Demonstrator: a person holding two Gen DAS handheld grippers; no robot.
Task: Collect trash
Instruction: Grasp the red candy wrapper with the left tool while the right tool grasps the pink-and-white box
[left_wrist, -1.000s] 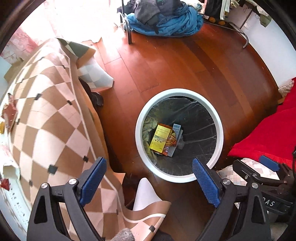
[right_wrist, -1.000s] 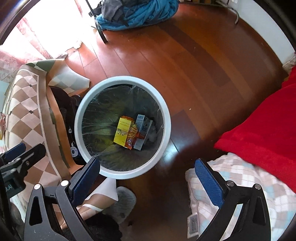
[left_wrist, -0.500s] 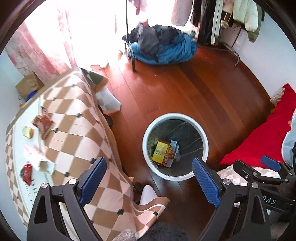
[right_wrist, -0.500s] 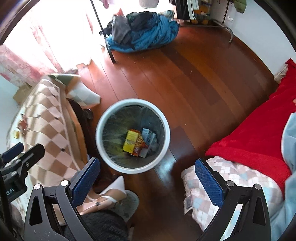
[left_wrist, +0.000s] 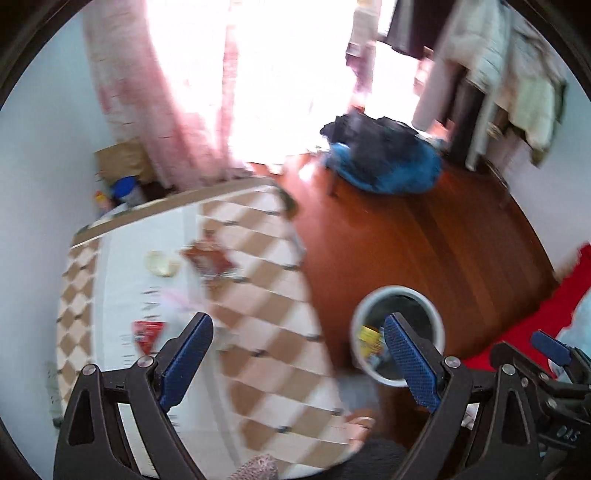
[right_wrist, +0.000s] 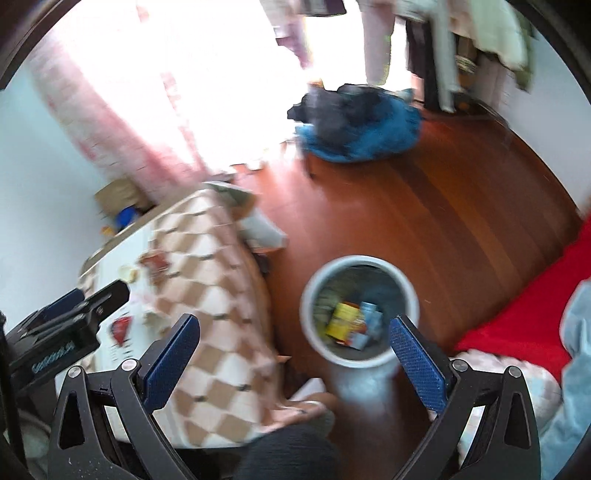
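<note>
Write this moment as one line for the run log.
left gripper: open, empty | right gripper: open, empty | bin: holds boxes | table: wrappers left
</note>
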